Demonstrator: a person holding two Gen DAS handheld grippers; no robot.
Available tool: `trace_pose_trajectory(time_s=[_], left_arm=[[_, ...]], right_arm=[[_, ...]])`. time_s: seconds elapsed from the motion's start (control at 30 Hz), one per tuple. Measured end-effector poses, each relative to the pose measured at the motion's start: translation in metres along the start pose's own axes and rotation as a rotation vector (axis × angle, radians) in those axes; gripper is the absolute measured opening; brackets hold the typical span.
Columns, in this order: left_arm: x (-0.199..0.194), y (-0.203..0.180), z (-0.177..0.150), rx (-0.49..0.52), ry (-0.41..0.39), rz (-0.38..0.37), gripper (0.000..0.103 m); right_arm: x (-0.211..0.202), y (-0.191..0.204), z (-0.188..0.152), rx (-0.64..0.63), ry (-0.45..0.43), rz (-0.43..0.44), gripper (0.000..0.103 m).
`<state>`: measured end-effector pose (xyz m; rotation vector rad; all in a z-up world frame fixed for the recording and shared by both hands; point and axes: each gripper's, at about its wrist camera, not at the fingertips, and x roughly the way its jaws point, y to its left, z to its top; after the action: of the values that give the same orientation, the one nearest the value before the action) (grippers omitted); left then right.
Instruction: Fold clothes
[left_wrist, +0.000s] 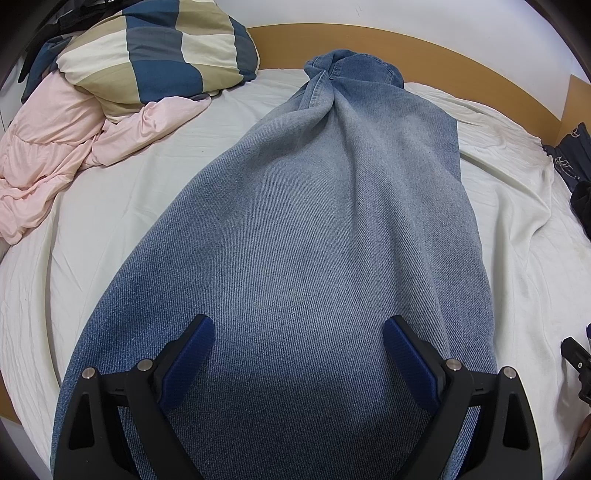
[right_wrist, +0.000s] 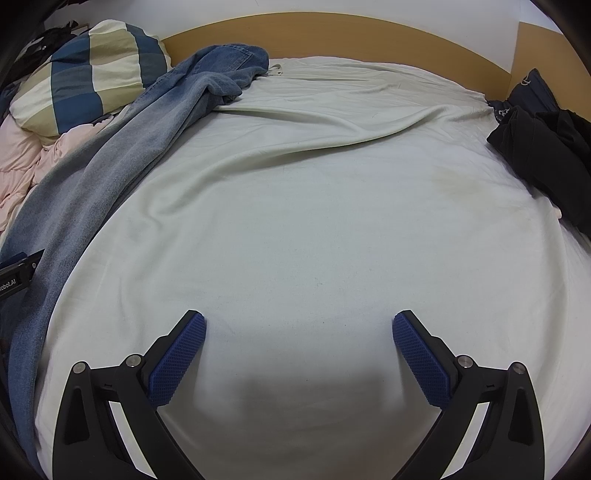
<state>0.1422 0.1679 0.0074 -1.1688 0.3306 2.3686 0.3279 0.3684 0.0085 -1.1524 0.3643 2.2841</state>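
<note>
Both grippers are spread wide and holding nothing. The left gripper (left_wrist: 299, 332) hovers right over the jeans (left_wrist: 314, 221), which lie lengthwise on the bed (left_wrist: 147, 177). The right gripper (right_wrist: 299, 326) hangs over bare sheet, jeans off to its left.

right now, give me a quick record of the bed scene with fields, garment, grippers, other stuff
garment: blue jeans, stretched lengthwise on the bed, waistband end bunched near the headboard
surface: white sheet, wrinkled
left gripper: open, over the jeans, holding nothing
right gripper: open, over bare sheet, right of the jeans
left of jeans: checked pillow on a pink blanket
right edge: dark clothes
fold status: not yet started
</note>
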Motion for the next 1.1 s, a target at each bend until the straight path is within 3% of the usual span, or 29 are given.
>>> trace_pose_trajectory(time_s=[0.23,0.43,0.63,0.7,0.83,0.9,0.97,1.0,1.1], left_arm=[[-0.008,0.002,-0.007,0.011,-0.004,-0.019,0.095],[-0.029,0.013,-0.031,0.066,-0.029,-0.044,0.095],[-0.057,0.031,-0.071,0.148,-0.105,0.041,0.095],[-0.065,0.043,-0.087,0.131,-0.144,0.051,0.098],[-0.077,0.075,-0.099,0.027,-0.126,-0.013,0.098],[-0.086,0.083,-0.094,0.017,-0.137,0.066,0.097],[-0.094,0.092,-0.086,0.008,-0.173,0.192,0.097],[-0.096,0.099,-0.080,-0.005,-0.187,0.214,0.097],[-0.094,0.122,-0.059,-0.077,-0.207,0.178,0.097]], right_arm=[[0.000,-0.001,0.000,0.001,0.000,0.002,0.103],[0.000,-0.001,0.000,0.003,-0.001,0.005,0.103],[-0.001,-0.001,0.000,0.002,-0.001,0.004,0.103],[-0.001,-0.001,0.001,0.002,-0.001,0.004,0.103],[0.000,0.001,0.001,0.001,-0.001,0.001,0.103],[0.000,0.001,0.001,0.001,-0.001,0.001,0.103],[0.000,0.001,0.000,0.002,-0.001,0.001,0.103],[0.000,0.001,0.001,0.002,-0.001,0.001,0.103],[0.000,0.000,0.000,0.002,-0.001,0.001,0.103]])
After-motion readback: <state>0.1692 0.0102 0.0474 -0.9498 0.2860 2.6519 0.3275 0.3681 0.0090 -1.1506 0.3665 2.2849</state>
